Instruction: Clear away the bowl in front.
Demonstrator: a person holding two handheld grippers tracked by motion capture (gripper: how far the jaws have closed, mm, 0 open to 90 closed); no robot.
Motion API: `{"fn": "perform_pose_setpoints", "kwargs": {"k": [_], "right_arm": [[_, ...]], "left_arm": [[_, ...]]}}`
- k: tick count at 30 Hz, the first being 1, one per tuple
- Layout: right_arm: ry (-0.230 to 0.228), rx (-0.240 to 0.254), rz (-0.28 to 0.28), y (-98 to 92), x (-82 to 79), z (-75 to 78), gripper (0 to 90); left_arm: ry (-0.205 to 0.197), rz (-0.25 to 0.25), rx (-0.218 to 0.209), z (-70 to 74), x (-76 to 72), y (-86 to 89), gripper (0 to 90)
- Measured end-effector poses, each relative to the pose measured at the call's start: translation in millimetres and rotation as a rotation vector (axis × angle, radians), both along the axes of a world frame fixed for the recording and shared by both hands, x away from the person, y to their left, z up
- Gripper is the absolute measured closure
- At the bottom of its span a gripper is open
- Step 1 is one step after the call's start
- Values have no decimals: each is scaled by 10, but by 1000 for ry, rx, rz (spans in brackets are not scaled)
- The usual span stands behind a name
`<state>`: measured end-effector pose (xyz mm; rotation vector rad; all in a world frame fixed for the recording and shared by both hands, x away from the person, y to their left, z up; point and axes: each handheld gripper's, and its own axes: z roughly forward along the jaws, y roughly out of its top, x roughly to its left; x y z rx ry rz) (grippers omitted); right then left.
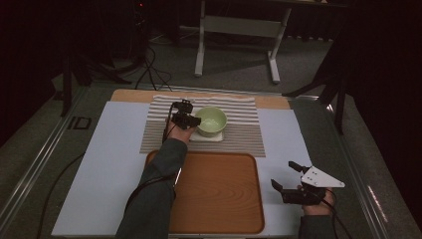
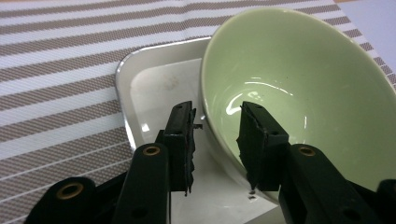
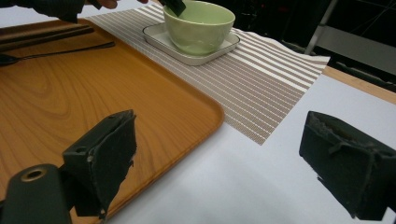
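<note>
A pale green bowl (image 1: pixel 211 121) (image 3: pixel 198 28) sits level on a white square plate (image 1: pixel 206 136) (image 2: pixel 154 84) in the middle of a striped placemat (image 1: pixel 244 139). My left gripper (image 1: pixel 191 119) (image 2: pixel 217 112) is open astride the bowl's (image 2: pixel 299 84) near rim. One jaw is outside over the plate and the other inside the bowl, with a gap showing on each side of the wall. My right gripper (image 1: pixel 282 173) (image 3: pixel 220 126) is wide open and holds nothing. It hovers low over the table beside the right edge of a wooden tray (image 1: pixel 219 199) (image 3: pixel 93 93).
The tray lies in front of the placemat on a light blue table (image 1: pixel 114 164). Dark chopsticks (image 3: pixel 46 33) and a thin dark spoon (image 3: pixel 60 51) lie on the tray's far side. Beyond the table stand a white desk frame (image 1: pixel 239 30) and loose cables (image 1: pixel 149 69) on the floor.
</note>
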<state>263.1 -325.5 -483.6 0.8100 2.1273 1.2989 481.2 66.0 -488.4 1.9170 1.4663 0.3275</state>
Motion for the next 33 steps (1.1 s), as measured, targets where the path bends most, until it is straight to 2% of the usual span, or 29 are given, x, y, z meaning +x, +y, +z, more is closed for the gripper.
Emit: {"fn": "perform_pose_setpoints", "kwargs": {"k": [7,11,14,19,22,27,33], "right_arm": [[0,4,0,-7,-6,4,106],[4,9,1,-9,-4,5,106],[3,12,2,-12,-6,6,106],[5,13,5,-13,-3,3,106],[6,15,6,-13,-4,4,106],[8,14,6,-14,-7,5,106],[6,16,7,-18,-6,5,106]], "left_arm": [[48,29,-19,-27,61,-28,690],[64,40,30,-33,104,-77,721],[81,55,31,-48,124,-87,750],[88,80,35,-38,127,-79,802],[91,93,22,-40,124,-61,831],[93,131,7,-37,114,-39,840],[80,133,-6,-22,92,-23,842]]}}
